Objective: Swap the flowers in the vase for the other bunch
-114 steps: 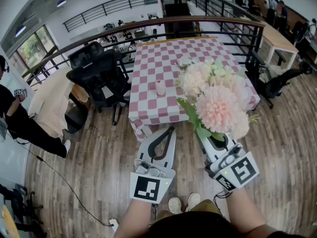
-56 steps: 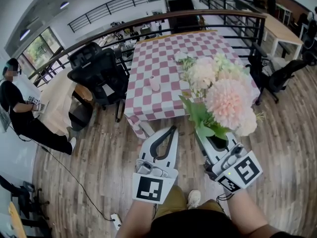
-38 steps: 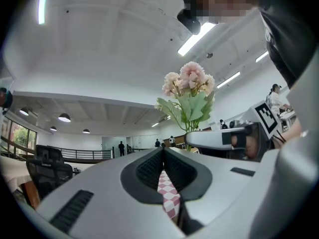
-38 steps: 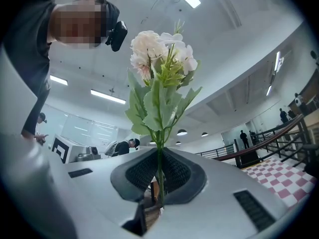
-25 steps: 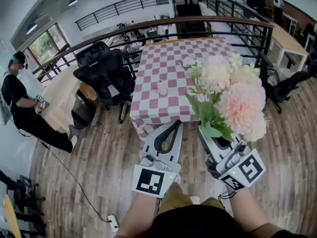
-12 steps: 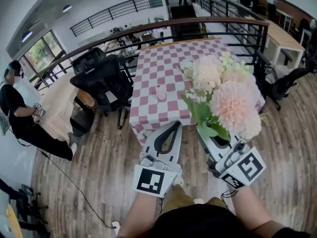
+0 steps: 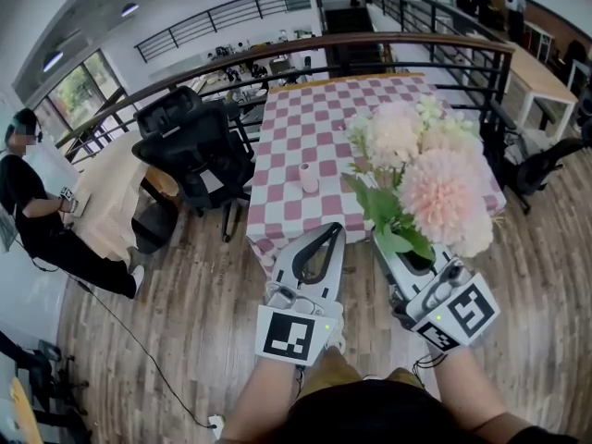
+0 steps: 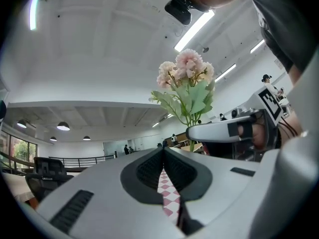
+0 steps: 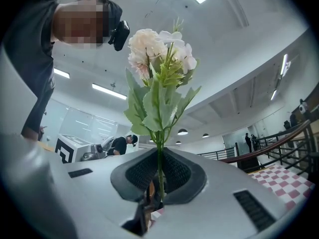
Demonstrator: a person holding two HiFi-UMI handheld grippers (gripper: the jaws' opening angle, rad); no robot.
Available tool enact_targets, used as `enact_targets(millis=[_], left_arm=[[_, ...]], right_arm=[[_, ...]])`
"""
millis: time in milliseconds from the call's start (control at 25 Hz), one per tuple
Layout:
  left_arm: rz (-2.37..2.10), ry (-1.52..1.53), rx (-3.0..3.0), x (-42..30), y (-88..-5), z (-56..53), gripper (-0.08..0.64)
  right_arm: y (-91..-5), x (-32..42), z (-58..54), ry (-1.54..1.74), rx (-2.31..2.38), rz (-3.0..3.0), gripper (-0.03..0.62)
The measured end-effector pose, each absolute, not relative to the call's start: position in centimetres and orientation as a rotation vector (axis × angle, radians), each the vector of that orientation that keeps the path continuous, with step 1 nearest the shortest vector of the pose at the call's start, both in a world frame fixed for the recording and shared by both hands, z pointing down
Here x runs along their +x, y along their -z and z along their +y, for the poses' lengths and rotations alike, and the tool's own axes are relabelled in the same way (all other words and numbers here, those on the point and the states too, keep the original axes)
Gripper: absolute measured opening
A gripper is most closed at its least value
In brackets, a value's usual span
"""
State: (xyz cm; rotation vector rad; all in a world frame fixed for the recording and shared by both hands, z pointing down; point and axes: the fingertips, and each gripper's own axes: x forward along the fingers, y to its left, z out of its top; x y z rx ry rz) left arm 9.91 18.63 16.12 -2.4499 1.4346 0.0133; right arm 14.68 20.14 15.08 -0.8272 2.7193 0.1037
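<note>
Closer came the checked table (image 7: pixel 370 100), pink vase (image 7: pixel 308 178) toward its near edge; the right gripper (image 9: pixel 158 171) clamped the thin stem of the bunch (image 7: pixel 435 188), the left gripper (image 8: pixel 163 151) was closed on nothing, and the top-heavy blooms could twist or slip from so slight a hold.

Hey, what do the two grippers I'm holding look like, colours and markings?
Both the left gripper and right gripper have light grey plastic bodies tapering to a point, with black ribbed pads inside the jaws. Each carries a white cube printed with black square markers at its rear. The person's top is dark.
</note>
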Motion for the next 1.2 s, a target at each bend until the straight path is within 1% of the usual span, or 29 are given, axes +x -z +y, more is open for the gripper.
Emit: enact_targets(millis=[400,1200], left_arm=[[1.437,0.015,-2.461,8.4,-17.1,13.5,0.009],[1.48,0.041,-2.49,2.5,-18.3,1.9,0.009]], right_arm=[[-15.9,13.5,14.8,-0.073,-0.834,2.705,0.044],[-17.2,8.1,3.0,-0.023,-0.868,2.75,0.044]])
